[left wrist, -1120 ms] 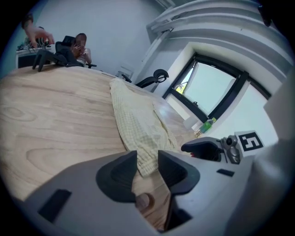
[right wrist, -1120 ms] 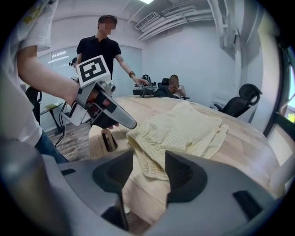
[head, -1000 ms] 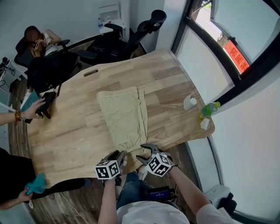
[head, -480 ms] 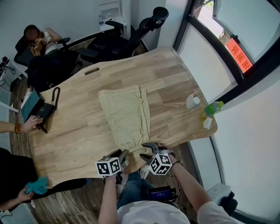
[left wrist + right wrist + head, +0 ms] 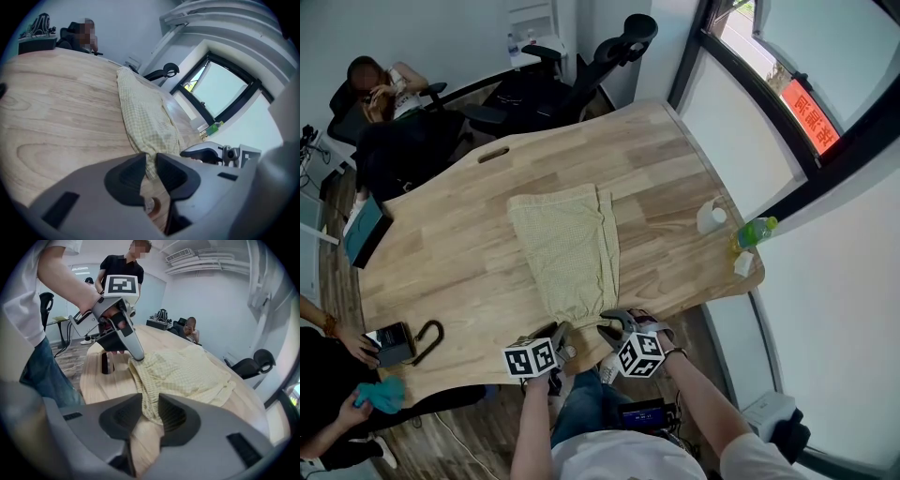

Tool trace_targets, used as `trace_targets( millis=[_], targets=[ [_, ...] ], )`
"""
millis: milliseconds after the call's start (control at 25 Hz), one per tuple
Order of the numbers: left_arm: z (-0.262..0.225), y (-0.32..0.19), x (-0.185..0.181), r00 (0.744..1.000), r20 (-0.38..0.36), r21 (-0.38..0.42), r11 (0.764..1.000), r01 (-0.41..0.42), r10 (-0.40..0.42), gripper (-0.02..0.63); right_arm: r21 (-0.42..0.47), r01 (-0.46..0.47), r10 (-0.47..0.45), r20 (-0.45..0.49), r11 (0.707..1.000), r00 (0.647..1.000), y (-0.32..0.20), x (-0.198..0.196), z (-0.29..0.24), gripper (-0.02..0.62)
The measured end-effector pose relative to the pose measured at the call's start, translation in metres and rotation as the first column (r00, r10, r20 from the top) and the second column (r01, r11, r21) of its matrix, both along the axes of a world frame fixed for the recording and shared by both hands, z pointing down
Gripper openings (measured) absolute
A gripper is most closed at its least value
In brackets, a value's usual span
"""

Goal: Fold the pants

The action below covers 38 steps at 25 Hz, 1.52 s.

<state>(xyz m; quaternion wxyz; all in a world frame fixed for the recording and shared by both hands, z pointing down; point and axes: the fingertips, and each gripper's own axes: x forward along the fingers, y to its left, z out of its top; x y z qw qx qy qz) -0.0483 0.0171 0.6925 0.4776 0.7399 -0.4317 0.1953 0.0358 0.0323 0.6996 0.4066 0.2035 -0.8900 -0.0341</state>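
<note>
Pale yellow checked pants point(image 5: 567, 248) lie lengthwise on the wooden table point(image 5: 469, 253), one narrow end at the near edge. Both grippers sit at that near end. In the left gripper view the left gripper point(image 5: 151, 161) has its jaws closing, and the hem of the pants point(image 5: 145, 112) fills the narrow gap between its pads. The right gripper point(image 5: 150, 404) is also closing, with the corner of the pants point(image 5: 187, 373) pinched between its pads. In the head view the left gripper point(image 5: 561, 336) and the right gripper point(image 5: 614, 328) stand close together.
A white cup point(image 5: 709, 217) and a green bottle point(image 5: 752, 232) stand at the table's right edge. A person's hand holds a black device point(image 5: 394, 342) at the near left corner. Office chairs point(image 5: 581, 75) and a seated person point(image 5: 380, 89) are beyond the far edge.
Both pairs of jaws have narrowed onto the near hem of the pants. The hand with the black device has moved from the table's left edge to its near left corner.
</note>
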Motion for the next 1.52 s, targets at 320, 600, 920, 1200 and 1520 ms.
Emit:
trace_targets(
  millis=[320,600,920,1200,1520],
  targets=[
    [-0.009,-0.002,-0.003,0.997,-0.071,-0.011,0.999,0.040,-0.041,0.061,-0.086,-0.049,0.055,0.063,0.995,0.996,-0.005,-0.002,-0.012,0.055],
    [-0.029,-0.005,-0.003,0.990,-0.134,0.012,0.999,0.053,-0.051,0.055,-0.096,-0.070,0.081,0.111,0.993,0.991,-0.007,-0.002,-0.031,0.049],
    [-0.053,0.000,-0.009,0.981,-0.187,0.026,0.998,0.058,-0.052,0.052,-0.187,-0.055,0.090,0.182,0.981,0.979,-0.002,-0.007,-0.063,0.049],
    [-0.075,0.017,-0.008,0.982,-0.190,0.040,0.999,0.026,-0.018,0.051,-0.298,-0.072,0.148,0.242,0.952,0.959,0.018,-0.007,-0.082,0.048],
    [-0.092,0.029,-0.013,0.980,-0.200,0.040,0.999,0.015,-0.006,0.051,-0.381,-0.015,0.129,0.277,0.924,0.952,0.029,-0.012,-0.100,0.046]
  ],
)
